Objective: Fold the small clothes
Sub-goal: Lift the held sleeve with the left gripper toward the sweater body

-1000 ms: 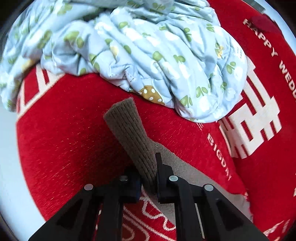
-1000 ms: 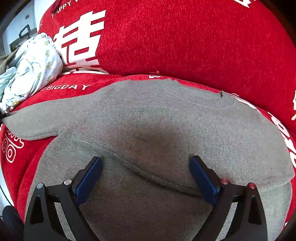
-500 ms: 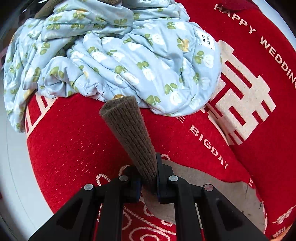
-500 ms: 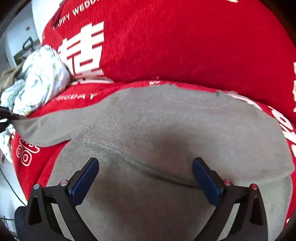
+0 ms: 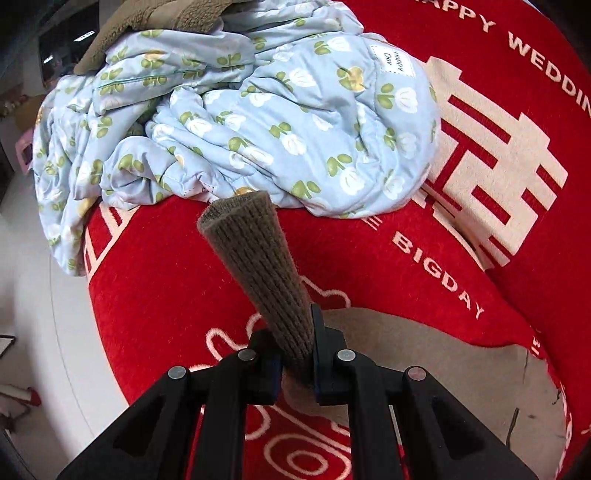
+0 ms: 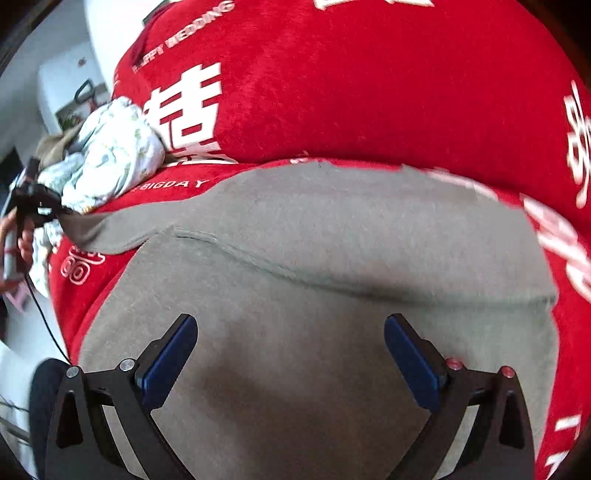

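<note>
On red sofa cover: one grey sweater, one floral quilt. Left gripper pinches sweater cuff; right gripper spread.

Beyond the grey sweater, its far-right edge is motion-blurred, and its hem runs off the frame's bottom.

Red sofa w/ white wedding lettering, seat + backrest. Grey sweater spread flat on seat, one sleeve out twd left. Blue floral jacket crumpled on seat at far end, brown fleece atop/behind it.
</note>
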A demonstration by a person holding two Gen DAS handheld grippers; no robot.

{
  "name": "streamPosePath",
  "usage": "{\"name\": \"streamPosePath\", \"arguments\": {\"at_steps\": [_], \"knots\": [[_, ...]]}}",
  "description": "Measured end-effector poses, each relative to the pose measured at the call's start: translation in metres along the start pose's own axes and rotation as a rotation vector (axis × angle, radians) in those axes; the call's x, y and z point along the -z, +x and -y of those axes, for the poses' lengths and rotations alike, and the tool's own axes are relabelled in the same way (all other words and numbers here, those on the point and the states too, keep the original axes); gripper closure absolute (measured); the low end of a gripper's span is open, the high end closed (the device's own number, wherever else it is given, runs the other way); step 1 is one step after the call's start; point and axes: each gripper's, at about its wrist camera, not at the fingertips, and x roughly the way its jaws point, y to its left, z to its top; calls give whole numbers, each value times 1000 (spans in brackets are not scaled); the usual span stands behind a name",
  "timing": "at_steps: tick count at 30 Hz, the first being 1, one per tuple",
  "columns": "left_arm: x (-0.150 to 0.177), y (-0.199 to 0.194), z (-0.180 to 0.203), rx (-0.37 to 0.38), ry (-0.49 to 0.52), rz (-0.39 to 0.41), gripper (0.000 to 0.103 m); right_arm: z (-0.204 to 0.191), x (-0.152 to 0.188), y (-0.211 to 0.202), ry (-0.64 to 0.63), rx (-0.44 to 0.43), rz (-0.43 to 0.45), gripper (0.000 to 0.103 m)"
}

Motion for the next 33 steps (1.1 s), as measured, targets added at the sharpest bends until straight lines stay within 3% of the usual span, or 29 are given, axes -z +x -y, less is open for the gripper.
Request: {"name": "streamPosePath", "arguments": {"at_steps": [5,18,33], "knots": [[15,-9,32,-36,66,19,90,12,1,-3,36,-18,-2,2],[67,-6,116,-9,160,-24,90,24,15,-17,11,102,-45,1],[79,-13,143,15,211,-51,90,15,25,-19,-11,154,-89,2]]}}
